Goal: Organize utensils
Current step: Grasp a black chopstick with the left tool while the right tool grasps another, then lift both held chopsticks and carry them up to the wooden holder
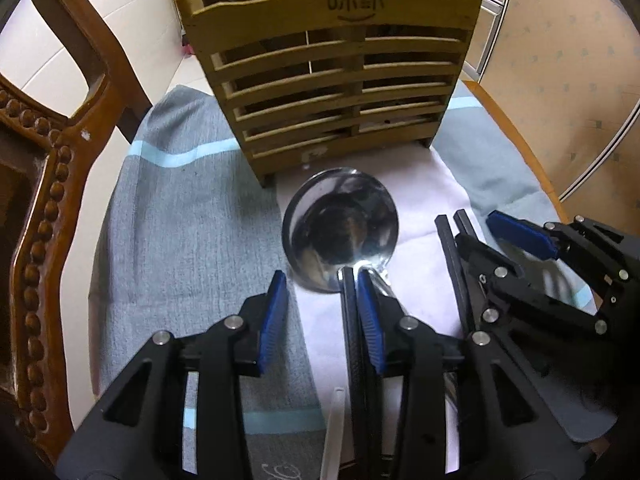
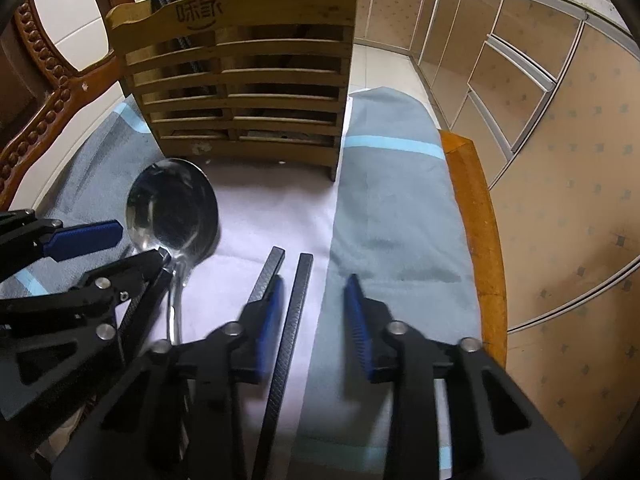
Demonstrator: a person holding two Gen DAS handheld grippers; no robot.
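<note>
Left tool (image 1: 322, 284) lower centre, pads apart, nothing clamped; right tool (image 2: 314, 284) likewise apart w/ one black chopstick (image 2: 294, 320) between. Wooden utensil rack (image 1: 336, 76) upper centre on cloth-covered worktop (image 2: 476, 216); steel ladle (image 1: 340, 230) lies just in front.

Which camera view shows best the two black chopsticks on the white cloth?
The right wrist view: both black chopsticks lie side by side there, seen from their square ends far down their length, one between the fingers of the right gripper. The left wrist view shows only their ends at the right, the rest behind that gripper.
</note>
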